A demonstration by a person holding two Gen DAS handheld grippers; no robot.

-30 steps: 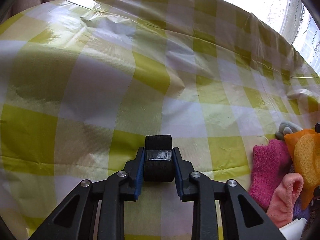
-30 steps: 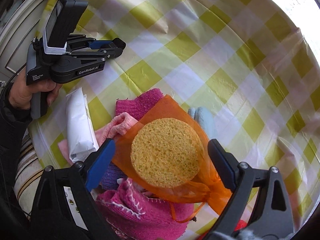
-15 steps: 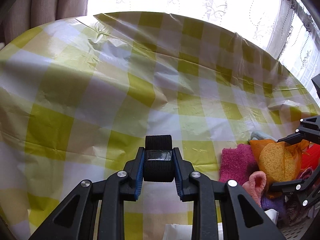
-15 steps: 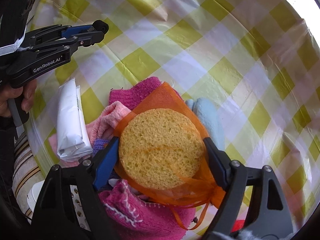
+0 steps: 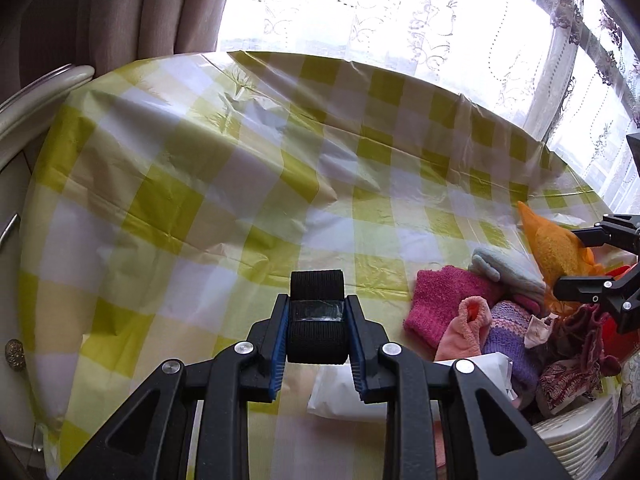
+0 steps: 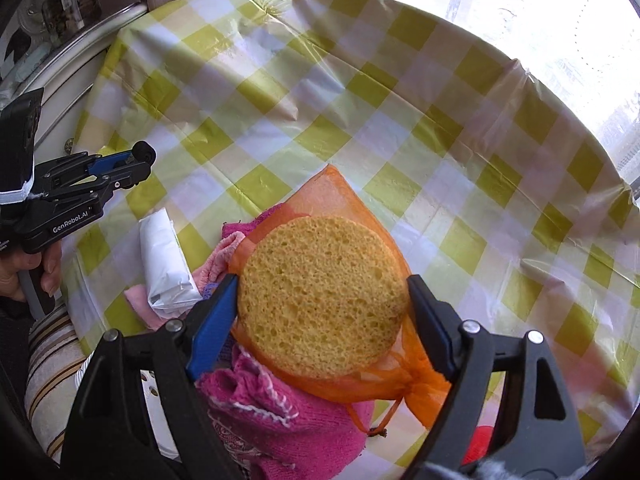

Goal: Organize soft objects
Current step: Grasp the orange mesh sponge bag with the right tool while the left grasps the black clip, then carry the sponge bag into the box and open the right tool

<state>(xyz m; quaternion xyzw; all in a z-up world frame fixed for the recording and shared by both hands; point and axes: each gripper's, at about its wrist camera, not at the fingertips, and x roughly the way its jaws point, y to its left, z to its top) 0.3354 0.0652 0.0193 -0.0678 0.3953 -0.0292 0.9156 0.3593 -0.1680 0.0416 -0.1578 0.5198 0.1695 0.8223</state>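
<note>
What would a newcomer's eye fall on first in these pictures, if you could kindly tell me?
Probably the round yellow sponge in its orange mesh bag, gripped between the pads of the right tool above a heap of pink and purple knitted socks. Next, the black elastic fabric roll clamped in the left tool, over the yellow-and-white checked plastic tablecloth.

A round yellow sponge (image 6: pixel 322 296) in orange mesh sits raised above heaped knitted socks (image 5: pixel 448 312).
</note>
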